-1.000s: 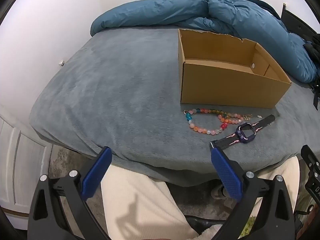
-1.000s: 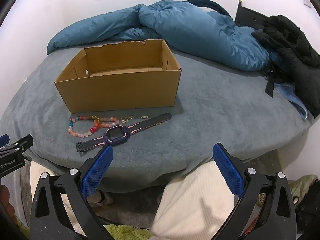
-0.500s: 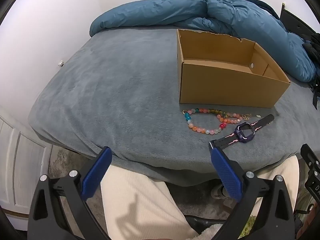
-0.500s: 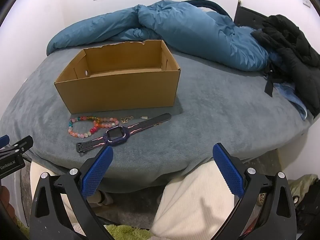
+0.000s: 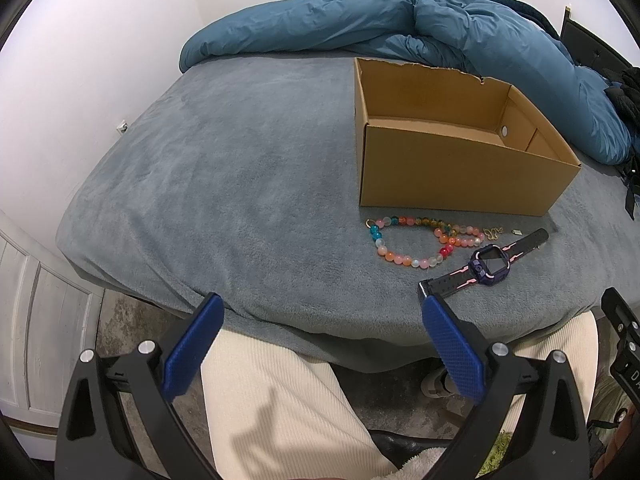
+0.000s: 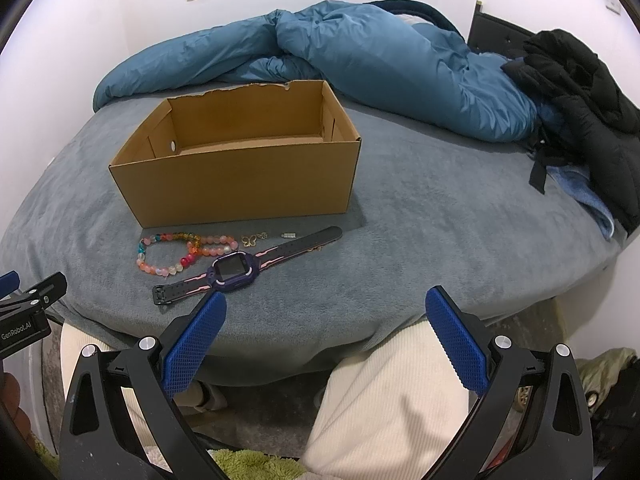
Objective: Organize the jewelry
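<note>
Cardboard box (image 6: pixel 240 184) is sitting empty on the grey blanket (image 6: pixel 440 240); bead bracelet (image 6: pixel 180 250) and purple watch (image 6: pixel 234 268) are lying just in front of it. Left gripper (image 5: pixel 316 312) and right gripper (image 6: pixel 326 308) are hovering spread wide, carrying nothing. Advice: pinch the watch strap across its width. "GenRobot.AI" is showing on the left gripper's body.
</note>
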